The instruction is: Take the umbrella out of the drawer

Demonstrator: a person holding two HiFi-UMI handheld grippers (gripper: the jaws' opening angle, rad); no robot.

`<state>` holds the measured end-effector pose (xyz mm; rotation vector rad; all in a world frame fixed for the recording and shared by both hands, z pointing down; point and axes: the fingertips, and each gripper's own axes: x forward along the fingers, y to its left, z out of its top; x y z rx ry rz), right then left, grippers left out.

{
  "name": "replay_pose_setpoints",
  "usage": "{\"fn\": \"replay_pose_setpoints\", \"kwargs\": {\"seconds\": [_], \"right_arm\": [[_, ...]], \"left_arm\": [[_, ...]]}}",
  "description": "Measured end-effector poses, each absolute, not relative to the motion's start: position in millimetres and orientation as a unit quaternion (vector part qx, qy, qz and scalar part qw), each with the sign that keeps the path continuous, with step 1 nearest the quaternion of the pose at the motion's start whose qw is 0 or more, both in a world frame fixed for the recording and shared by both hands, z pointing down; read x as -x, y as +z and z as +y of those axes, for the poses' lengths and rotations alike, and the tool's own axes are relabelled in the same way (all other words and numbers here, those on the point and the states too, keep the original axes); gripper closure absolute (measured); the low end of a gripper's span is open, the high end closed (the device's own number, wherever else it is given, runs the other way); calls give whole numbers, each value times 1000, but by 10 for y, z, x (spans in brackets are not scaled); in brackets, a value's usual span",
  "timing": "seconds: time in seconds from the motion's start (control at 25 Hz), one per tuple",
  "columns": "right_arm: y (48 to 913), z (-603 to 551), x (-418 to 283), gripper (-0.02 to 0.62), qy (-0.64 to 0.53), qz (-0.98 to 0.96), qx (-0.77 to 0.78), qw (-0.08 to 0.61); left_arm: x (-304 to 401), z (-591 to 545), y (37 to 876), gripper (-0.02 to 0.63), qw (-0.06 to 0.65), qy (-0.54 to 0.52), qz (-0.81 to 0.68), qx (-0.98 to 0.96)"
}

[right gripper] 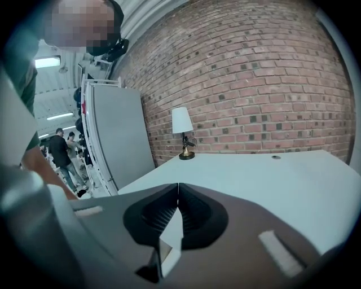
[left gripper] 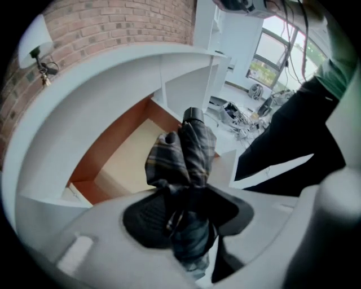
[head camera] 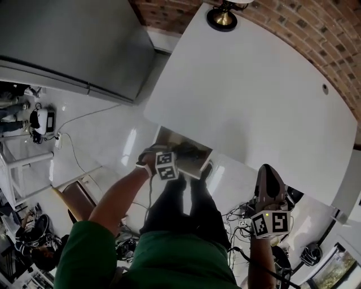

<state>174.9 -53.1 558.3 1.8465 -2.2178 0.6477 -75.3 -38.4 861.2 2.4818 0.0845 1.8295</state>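
Note:
A folded dark plaid umbrella (left gripper: pixel 189 152) is clamped in my left gripper (left gripper: pixel 189 195), whose jaws press on its cloth from both sides. It hangs lifted above the open drawer (left gripper: pixel 127 166), whose pale wooden bottom shows bare below it. In the head view the left gripper (head camera: pixel 169 163) hovers over the drawer (head camera: pixel 169 138) at the white desk's (head camera: pixel 254 96) near edge. My right gripper (head camera: pixel 268 175) is off to the right, over the desk's front edge. In its own view the right gripper (right gripper: pixel 178 192) is shut, tips touching, with nothing held.
A small table lamp (head camera: pixel 224 17) (right gripper: pixel 182 132) stands at the desk's far corner by the brick wall (right gripper: pixel 254 73). A tall grey cabinet (head camera: pixel 73 45) stands left of the desk. Cables (head camera: pixel 242 217) lie on the floor near my legs. People (right gripper: pixel 59 152) stand farther off.

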Motion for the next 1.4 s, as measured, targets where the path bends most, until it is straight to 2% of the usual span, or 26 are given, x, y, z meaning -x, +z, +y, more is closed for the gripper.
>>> {"fn": "replay_pose_setpoints", "kwargs": {"seconds": [0.44,0.88,1.4], "right_arm": [[4874,-816,-1599,595,178,-759,-625,49],[4174,-731,-1742,594,162,-752,-639,11],[3500,-475,-1873,595,121,-717,-687,-16]], "left_arm": [[751,-471,7285,437,2,519,-24,-855],[413,-704,5928,437,-9,424,-114,-899],[357,-1328,5053,436,-57,365,-168,-914]]}}
